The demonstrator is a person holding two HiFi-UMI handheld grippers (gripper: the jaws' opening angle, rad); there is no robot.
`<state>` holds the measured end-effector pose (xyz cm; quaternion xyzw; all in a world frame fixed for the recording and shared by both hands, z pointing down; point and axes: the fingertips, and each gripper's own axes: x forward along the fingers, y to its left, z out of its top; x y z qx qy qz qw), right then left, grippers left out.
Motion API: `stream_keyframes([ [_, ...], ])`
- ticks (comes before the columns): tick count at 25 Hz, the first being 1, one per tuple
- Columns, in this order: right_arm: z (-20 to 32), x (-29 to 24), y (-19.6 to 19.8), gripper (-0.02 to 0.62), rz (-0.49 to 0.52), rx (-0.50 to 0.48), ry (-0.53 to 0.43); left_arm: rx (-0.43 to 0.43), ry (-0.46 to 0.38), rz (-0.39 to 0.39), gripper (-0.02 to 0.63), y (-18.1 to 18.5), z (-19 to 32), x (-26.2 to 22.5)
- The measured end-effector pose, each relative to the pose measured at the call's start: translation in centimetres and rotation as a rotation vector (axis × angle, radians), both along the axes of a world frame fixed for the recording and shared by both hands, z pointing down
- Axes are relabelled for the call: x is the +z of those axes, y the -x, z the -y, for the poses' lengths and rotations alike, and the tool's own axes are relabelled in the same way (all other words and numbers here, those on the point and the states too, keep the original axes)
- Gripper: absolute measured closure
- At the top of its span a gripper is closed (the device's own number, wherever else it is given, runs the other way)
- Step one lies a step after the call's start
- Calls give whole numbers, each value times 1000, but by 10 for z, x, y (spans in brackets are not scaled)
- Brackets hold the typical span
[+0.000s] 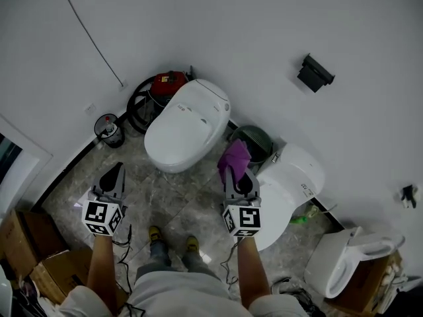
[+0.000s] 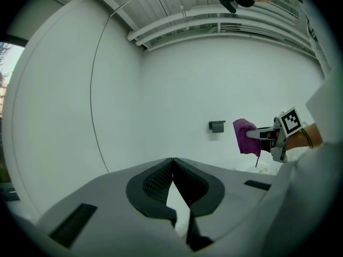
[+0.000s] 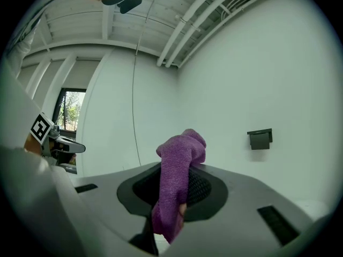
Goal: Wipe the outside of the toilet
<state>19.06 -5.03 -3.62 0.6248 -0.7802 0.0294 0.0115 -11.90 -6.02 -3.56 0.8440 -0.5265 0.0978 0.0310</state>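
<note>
A white toilet (image 1: 187, 124) with its lid down stands against the wall ahead of me. My right gripper (image 1: 236, 172) is shut on a purple cloth (image 1: 234, 156), held in the air to the right of that toilet and above a second white toilet (image 1: 294, 180). In the right gripper view the cloth (image 3: 179, 154) bulges up out of the shut right gripper (image 3: 179, 170). My left gripper (image 1: 117, 170) hovers over the floor left of the first toilet. It is shut on nothing, its jaws meeting at the tip in the left gripper view (image 2: 172, 162), which also shows the cloth (image 2: 245, 137).
A red canister (image 1: 168, 81) with a black hose (image 1: 135, 104) sits behind the toilet. A small bin (image 1: 109, 129) stands at the left wall, a dark green bin (image 1: 254, 140) between the toilets. A third toilet (image 1: 344, 256) and cardboard boxes (image 1: 26, 249) flank my feet (image 1: 172, 240).
</note>
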Motion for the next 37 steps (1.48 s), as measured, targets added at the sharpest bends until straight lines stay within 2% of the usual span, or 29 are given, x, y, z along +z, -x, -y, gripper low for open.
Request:
stream_keyframes([
  [16, -23, -37, 9, 512, 3, 2, -33, -1, -96, 11, 588, 11, -9, -55],
  [27, -27, -49, 14, 512, -14, 3, -59, -37, -143, 5, 588, 25, -12, -73],
  [37, -30, -48, 15, 512, -18, 13, -60, -34, -161, 4, 588, 26, -13, -76],
])
